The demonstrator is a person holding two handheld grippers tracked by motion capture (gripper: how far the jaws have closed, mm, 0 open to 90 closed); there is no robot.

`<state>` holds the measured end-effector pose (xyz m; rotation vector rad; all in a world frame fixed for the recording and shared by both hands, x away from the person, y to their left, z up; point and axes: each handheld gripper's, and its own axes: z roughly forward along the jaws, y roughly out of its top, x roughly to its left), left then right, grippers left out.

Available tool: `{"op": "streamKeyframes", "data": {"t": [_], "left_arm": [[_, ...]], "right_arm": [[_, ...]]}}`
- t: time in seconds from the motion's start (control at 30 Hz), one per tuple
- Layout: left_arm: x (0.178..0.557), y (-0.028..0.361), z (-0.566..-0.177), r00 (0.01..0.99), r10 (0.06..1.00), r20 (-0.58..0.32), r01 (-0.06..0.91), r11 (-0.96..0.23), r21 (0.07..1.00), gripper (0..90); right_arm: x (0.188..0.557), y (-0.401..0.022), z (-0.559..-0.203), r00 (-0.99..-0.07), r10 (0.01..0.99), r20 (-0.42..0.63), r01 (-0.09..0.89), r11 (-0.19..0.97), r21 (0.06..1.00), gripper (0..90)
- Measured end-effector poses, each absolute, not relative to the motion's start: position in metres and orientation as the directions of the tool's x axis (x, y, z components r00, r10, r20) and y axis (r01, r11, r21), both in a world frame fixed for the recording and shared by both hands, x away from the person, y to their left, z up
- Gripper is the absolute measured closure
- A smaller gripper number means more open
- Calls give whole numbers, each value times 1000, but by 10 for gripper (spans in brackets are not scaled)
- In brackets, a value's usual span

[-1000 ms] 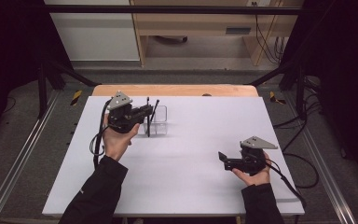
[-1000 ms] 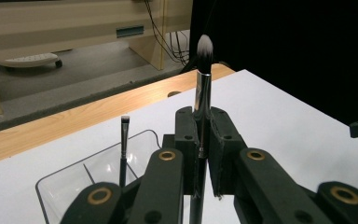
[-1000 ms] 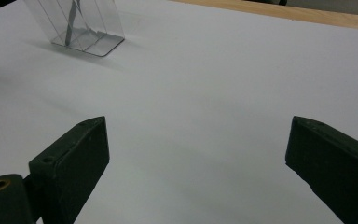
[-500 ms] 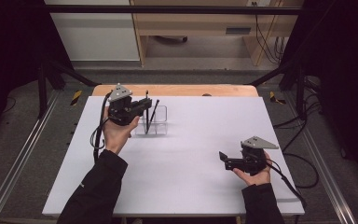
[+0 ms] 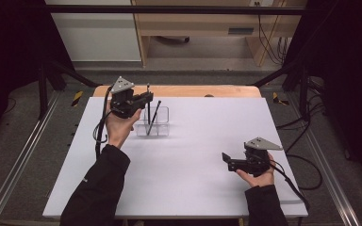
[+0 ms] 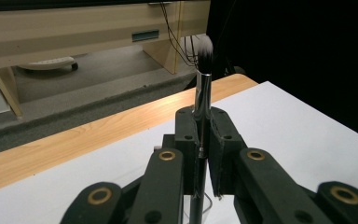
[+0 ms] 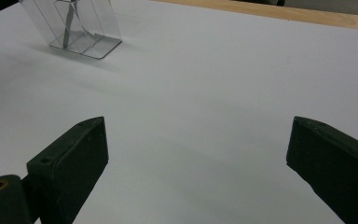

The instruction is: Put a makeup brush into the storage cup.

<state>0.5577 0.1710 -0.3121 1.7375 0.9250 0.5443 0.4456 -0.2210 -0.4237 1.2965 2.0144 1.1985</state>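
Upright, slim black makeup brush (image 6: 202, 100), chrome ferrule, white-tipped bristles.

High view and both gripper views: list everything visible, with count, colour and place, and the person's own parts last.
Makeup brush: one, black handle, white-tipped bristles, upright between the left jaws.
Second brush: one, dark, leaning in the holder.
Holder: one, clear, far left of the sheet.
Sheet: one, white, covering the table.
Table: one, wooden edge at the far side.
Left gripper: black, shut on the makeup brush, above the holder.
Right gripper: black, open, low over the sheet's near right.
Sleeves: two, black, from the bottom.
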Motion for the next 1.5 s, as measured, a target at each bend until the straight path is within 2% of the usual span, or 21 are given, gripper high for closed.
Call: {"op": "streamKeyframes", "data": {"t": [1.5], "left_arm": [[599, 167, -338, 533, 844, -60, 345, -152, 926, 832]], "right_arm": [[446, -221, -423, -453, 887, 83, 492, 172, 854, 54]]}}
